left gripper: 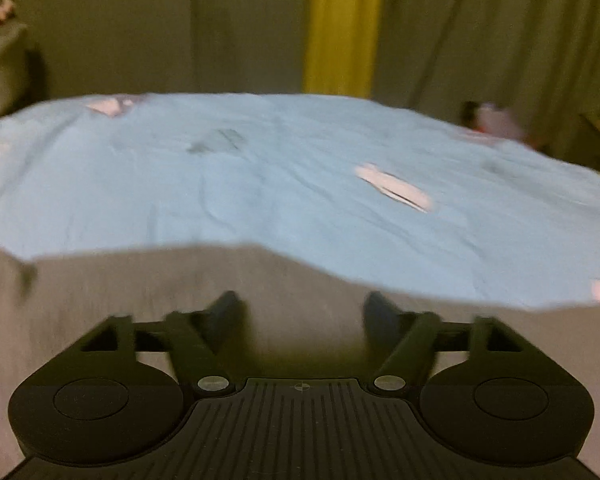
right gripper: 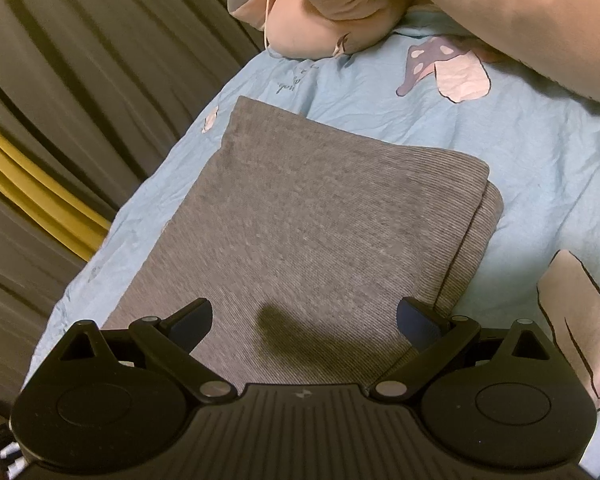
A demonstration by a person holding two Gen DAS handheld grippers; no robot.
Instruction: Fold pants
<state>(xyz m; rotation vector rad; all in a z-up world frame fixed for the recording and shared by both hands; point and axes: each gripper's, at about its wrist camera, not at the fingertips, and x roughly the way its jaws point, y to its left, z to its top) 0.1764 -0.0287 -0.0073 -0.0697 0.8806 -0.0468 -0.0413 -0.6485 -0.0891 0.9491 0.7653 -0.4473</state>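
Grey pants [right gripper: 300,240] lie folded in rectangle on blue bedsheet [right gripper: 540,168], stacked layers showing at right edge. My right gripper [right gripper: 304,320] hovers over near end, jaws spread, pinching nothing. My left gripper [left gripper: 300,312] also spread over grey cloth (view blurred). Judgement: fold nearly finished. Next: pinch near edge, carry it toward far end near plush toy [right gripper: 320,28], or smooth flat.

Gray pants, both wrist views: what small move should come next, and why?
Probably lift both tools clear. The gray pants already lie as a compact folded stack on the blue sheet, and the right tool and left tool are both open above the fabric, gripping nothing, so the fold looks finished.
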